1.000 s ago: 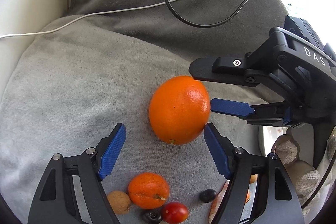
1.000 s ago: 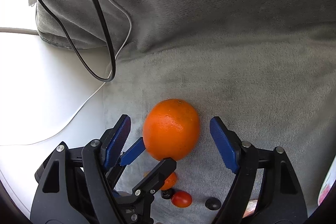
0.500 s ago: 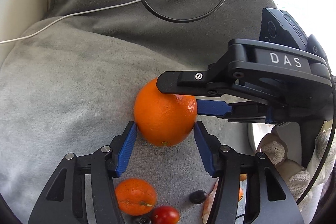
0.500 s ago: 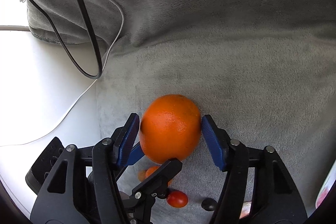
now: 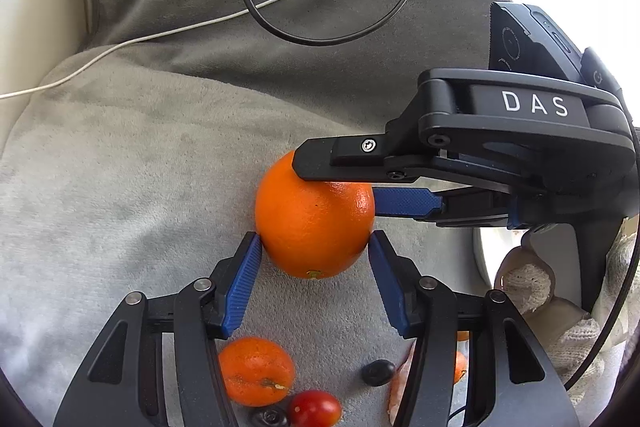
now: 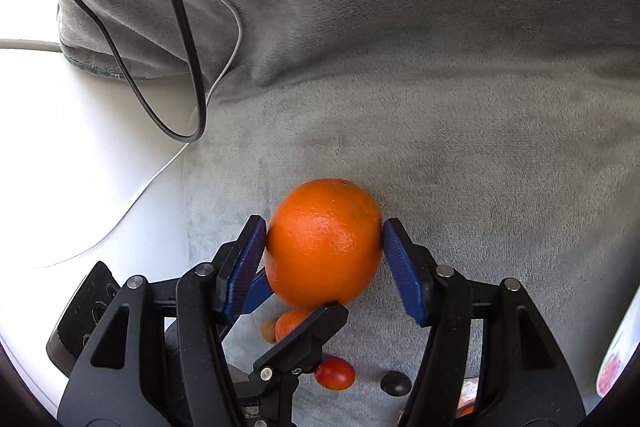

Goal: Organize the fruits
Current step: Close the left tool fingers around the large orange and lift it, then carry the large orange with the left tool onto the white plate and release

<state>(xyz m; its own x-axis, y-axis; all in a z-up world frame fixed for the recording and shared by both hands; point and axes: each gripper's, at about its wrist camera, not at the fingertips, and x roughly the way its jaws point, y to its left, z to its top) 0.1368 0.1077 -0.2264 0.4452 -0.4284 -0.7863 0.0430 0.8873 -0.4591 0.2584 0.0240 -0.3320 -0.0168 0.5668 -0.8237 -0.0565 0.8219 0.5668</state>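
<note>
Far left in the left wrist view: a white cable (image 5: 160, 35) trailing across a grey blanket (image 5: 120, 187), crossed further right by a looping black cable (image 5: 320, 43).

Lower down, the left gripper (image 5: 316, 245) rising from the bottom edge, jaws closed on the orange (image 5: 312, 223), blue pads (image 5: 240, 287) pressed against both flanks of the fruit. A second ago: same jaws spread wide, orange lying clear beyond the tips.

Below the orange, on the blanket as before, left to right: a tangerine (image 5: 256, 371), a cherry tomato (image 5: 316, 409), a dark berry (image 5: 378, 372), close to one another and apart from the orange.

From the right, the right gripper (image 5: 336, 183) reaching in crosswise, one finger over the top of the orange, the other blue pad against its right side. Earlier, merely beside the fruit with a gap showing.

Far right, a gloved hand (image 5: 532, 291) on that gripper's handle.

In the right wrist view, a white surface (image 6: 80, 167) at left, both cables hanging over the blanket's edge. Right of that, the right gripper's jaws clamped on the orange at mid-height, both pads touching peel; a second ago, wide apart with daylight on each side. One black finger of the left gripper crossing just under the fruit.

Orange thus held by four pads at once, over the middle of the blanket; resting on it or lifted, cannot tell.
</note>
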